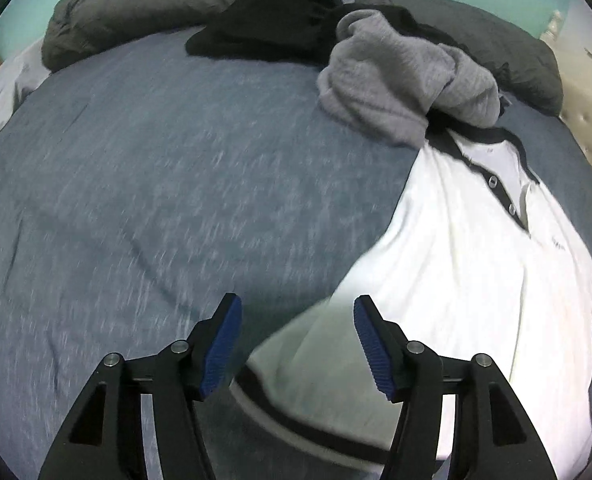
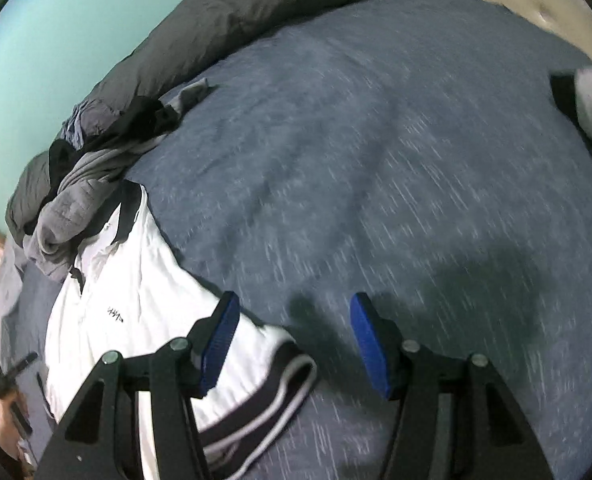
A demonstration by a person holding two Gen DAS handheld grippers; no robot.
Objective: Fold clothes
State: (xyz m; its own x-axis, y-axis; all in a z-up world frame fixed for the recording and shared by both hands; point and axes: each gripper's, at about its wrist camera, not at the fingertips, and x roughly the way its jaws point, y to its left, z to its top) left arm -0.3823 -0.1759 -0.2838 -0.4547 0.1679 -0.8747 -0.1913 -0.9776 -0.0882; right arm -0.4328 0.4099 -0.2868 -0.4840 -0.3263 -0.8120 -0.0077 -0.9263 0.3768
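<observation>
On the bed (image 1: pixel 135 184): white polo shirt (image 1: pixel 476 280) spread flat.
L gripper (image 1: pixel 298 344) jaws apart, empty, over its sleeve; R gripper (image 2: pixel 293 344) jaws apart, empty, other sleeve beside my left jaw.

White polo shirt (image 1: pixel 456 264) smooth cloth; grey sweater (image 1: pixel 392 80) fuzzy knit; bedsheet (image 1: pixel 155 184) matt heathered fabric.
</observation>
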